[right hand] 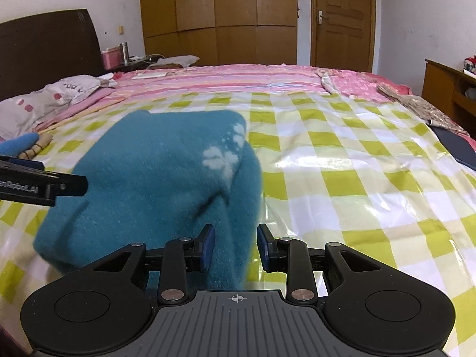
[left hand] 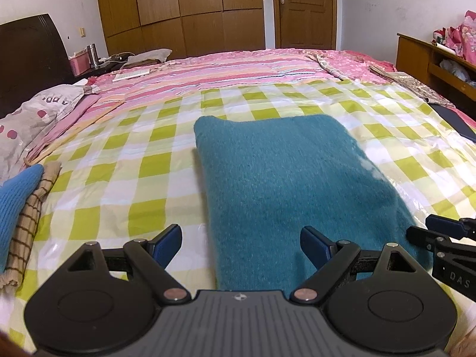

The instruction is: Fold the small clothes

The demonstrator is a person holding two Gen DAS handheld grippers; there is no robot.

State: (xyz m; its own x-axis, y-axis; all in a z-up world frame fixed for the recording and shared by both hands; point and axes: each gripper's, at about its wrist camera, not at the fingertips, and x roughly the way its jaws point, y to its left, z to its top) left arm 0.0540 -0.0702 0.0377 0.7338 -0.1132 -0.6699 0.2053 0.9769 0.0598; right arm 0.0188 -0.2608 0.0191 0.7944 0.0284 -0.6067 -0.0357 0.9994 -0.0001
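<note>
The left tongs point(left hand: 241, 245) gape wide over the near edge of the folded teal sweater point(left hand: 282, 178) on the bed point(left hand: 125, 160). The right tongs point(right hand: 236, 245) stand partly apart astride its right corner, seemingly not pinching.

A teal knitted garment point(left hand: 285, 184) is seen folded into a long rectangle on the green-and-white checked sheet point(left hand: 142, 160) that covers the near part of the bed. The left gripper point(left hand: 241, 245) is held low over the garment's near end with its jaws spread wide, one blue pad over the sheet just left of the cloth and the other over the cloth, nothing being gripped. The right gripper point(left hand: 440, 232) is seen at the right edge beside the garment, and a blue knit piece point(left hand: 15, 202) is piled on brown checked cloth point(left hand: 26, 232) at the far left.
</note>
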